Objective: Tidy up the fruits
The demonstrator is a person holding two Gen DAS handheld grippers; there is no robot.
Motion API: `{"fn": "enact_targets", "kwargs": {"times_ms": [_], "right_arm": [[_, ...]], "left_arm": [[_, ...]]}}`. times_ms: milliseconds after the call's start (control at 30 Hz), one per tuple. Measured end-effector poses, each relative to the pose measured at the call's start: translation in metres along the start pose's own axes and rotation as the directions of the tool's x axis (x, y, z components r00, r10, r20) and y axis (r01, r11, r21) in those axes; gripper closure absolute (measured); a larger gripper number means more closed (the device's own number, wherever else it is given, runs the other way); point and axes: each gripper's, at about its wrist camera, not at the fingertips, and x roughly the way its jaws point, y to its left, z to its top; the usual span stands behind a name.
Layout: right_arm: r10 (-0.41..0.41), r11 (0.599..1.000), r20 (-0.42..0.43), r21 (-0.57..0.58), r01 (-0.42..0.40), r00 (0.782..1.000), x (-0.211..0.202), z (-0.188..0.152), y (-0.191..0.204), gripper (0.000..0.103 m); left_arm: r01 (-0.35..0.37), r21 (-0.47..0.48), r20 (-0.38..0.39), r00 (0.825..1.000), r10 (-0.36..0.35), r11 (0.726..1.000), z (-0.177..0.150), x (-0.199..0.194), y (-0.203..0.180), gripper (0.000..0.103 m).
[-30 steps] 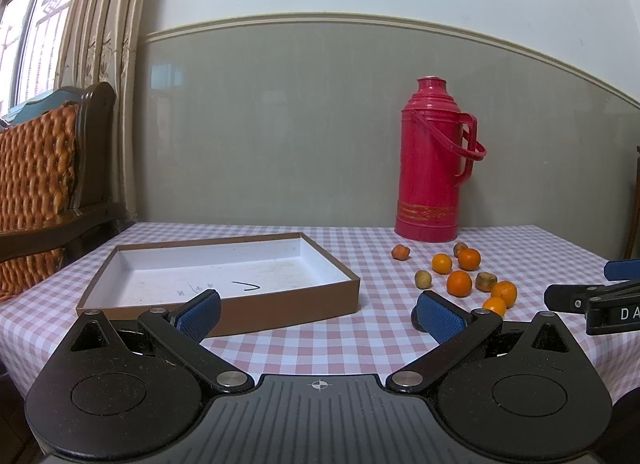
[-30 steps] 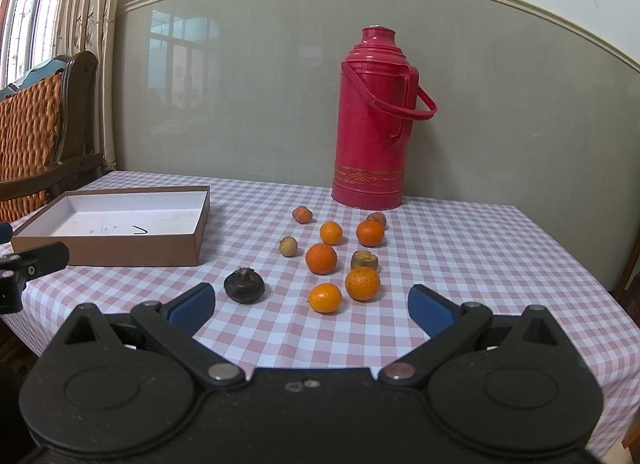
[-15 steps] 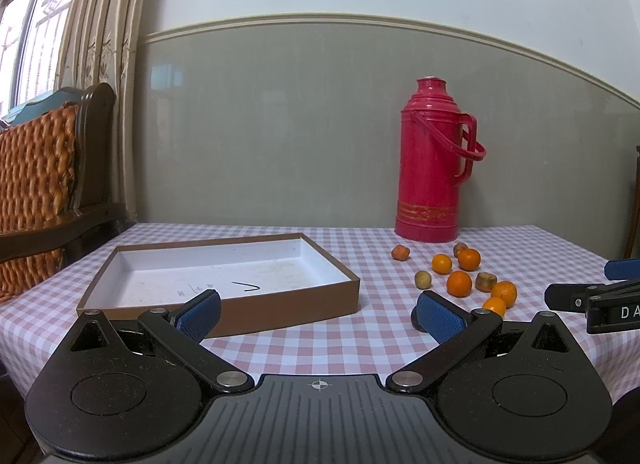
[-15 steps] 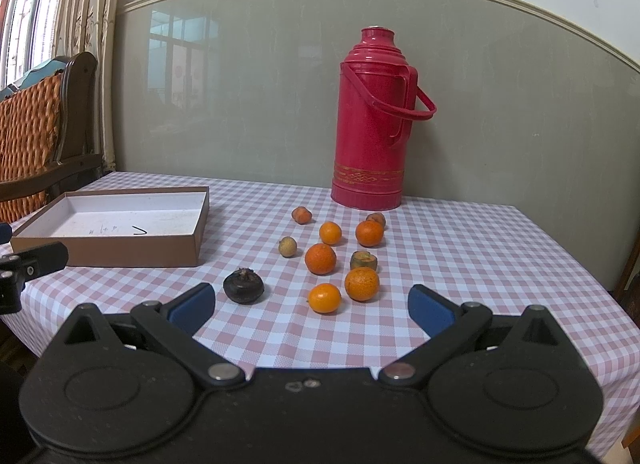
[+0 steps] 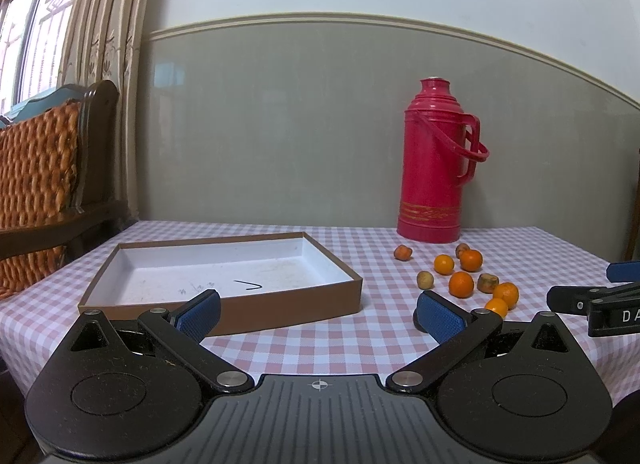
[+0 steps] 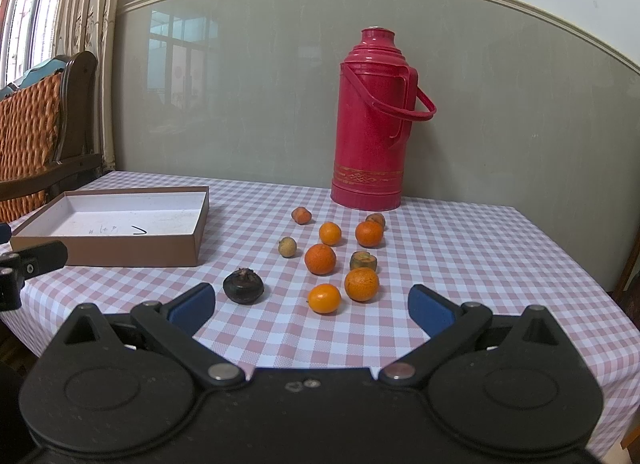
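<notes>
Several small oranges (image 6: 320, 259) lie loose on the checked tablecloth, with a dark mangosteen (image 6: 243, 286), a pale longan (image 6: 287, 246) and a few brownish small fruits (image 6: 363, 261) among them. An empty brown shallow box (image 6: 132, 248) with a white inside lies to their left. My right gripper (image 6: 312, 306) is open, hovering just short of the nearest orange (image 6: 324, 298). My left gripper (image 5: 320, 310) is open in front of the box (image 5: 224, 304); the oranges (image 5: 461, 284) sit to its right, and the mangosteen is hidden behind its right finger.
A tall red thermos (image 6: 372, 124) stands at the back of the table against the grey wall. A wooden chair with an orange cushion (image 5: 36, 184) stands at the left. The table's right edge (image 6: 600, 288) is near the fruit.
</notes>
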Motion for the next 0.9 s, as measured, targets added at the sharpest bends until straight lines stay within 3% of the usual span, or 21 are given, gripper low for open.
{"fn": "enact_targets", "kwargs": {"times_ms": [433, 633, 700, 733, 767, 800, 900], "right_arm": [[-0.007, 1.000, -0.027, -0.015, 0.007, 1.000, 0.008, 0.004, -0.001, 0.006], [-0.020, 1.000, -0.037, -0.013, 0.020, 0.999, 0.026, 0.010, -0.008, 0.013], [-0.019, 1.000, -0.048, 0.004, 0.019, 0.999, 0.033, 0.012, -0.012, 0.022], [-0.021, 1.000, -0.053, 0.008, 0.022, 0.998, 0.038, 0.013, -0.014, 0.023], [-0.023, 1.000, -0.058, 0.007, 0.023, 0.998, 0.042, 0.013, -0.014, 0.024], [-0.026, 1.000, -0.061, 0.003, 0.027, 0.998, 0.047, 0.012, -0.014, 0.026], [-0.032, 0.999, -0.080, -0.022, 0.030, 0.996, 0.062, 0.011, -0.014, 0.034]], "left_arm": [[-0.009, -0.009, -0.030, 1.000, 0.008, 1.000, 0.005, 0.014, -0.005, 0.000], [0.037, 0.033, -0.022, 0.999, -0.036, 0.999, 0.004, 0.032, -0.026, 0.000], [0.055, 0.048, -0.026, 0.998, -0.053, 0.997, 0.003, 0.039, -0.032, 0.001], [0.067, 0.053, -0.029, 0.997, -0.065, 0.996, 0.002, 0.043, -0.036, 0.003], [0.076, 0.053, -0.031, 0.997, -0.075, 0.996, 0.001, 0.046, -0.038, 0.016], [0.088, 0.056, -0.050, 0.995, -0.085, 0.995, 0.000, 0.053, -0.042, 0.022], [0.109, 0.057, -0.082, 0.991, -0.104, 0.992, -0.005, 0.066, -0.051, 0.024]]}}
